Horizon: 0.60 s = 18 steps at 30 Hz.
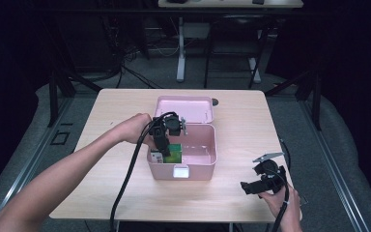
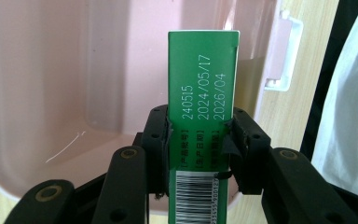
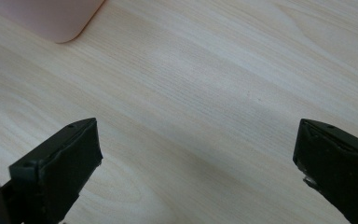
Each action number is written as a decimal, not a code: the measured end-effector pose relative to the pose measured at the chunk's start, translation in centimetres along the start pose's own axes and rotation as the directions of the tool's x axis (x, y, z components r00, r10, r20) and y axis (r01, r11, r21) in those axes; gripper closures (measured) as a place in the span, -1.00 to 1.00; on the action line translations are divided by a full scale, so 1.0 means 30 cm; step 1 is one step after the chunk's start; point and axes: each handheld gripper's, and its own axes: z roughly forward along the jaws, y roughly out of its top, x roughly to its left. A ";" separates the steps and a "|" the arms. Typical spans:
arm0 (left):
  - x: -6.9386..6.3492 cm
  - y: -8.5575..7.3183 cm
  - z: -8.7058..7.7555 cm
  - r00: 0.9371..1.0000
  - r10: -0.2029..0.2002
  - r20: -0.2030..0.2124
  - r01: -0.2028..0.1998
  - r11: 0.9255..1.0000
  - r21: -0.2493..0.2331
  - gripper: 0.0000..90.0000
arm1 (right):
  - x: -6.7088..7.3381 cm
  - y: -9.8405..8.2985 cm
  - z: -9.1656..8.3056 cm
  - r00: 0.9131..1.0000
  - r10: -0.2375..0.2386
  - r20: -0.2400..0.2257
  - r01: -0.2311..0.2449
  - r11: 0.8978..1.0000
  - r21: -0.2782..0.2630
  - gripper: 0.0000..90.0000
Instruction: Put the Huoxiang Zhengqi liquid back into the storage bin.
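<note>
Gripping a green carton (image 2: 203, 116), left gripper (image 2: 200, 135) hangs inside pink box (image 1: 207, 159); right gripper (image 3: 196, 163) wide open, empty, at 4 o'clock.

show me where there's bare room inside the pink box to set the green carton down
Free: the pink box floor on its right half, between the green carton and the right wall. Crowded: the left end, where the left gripper holds the carton beside another small pack.

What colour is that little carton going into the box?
Green carton, clearest in the left gripper view.
</note>
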 end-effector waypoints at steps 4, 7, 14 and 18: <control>-0.001 0.000 0.007 1.000 0.012 0.005 -0.012 1.000 0.018 0.41 | 0.003 0.003 0.000 1.000 0.001 -0.004 -0.001 1.000 0.004 -1.00; -0.005 -0.001 0.011 1.000 0.017 0.007 -0.017 1.000 0.002 0.41 | 0.005 0.004 0.003 1.000 0.001 -0.004 -0.001 1.000 0.001 -1.00; -0.015 0.000 0.013 1.000 0.031 -0.004 -0.031 0.999 0.009 0.41 | 0.005 0.005 0.004 1.000 -0.002 0.001 0.002 1.000 0.003 -1.00; -0.025 0.002 0.023 0.998 0.049 -0.025 -0.048 0.998 0.036 0.40 | 0.005 0.003 0.005 1.000 -0.001 0.001 0.001 1.000 0.007 -1.00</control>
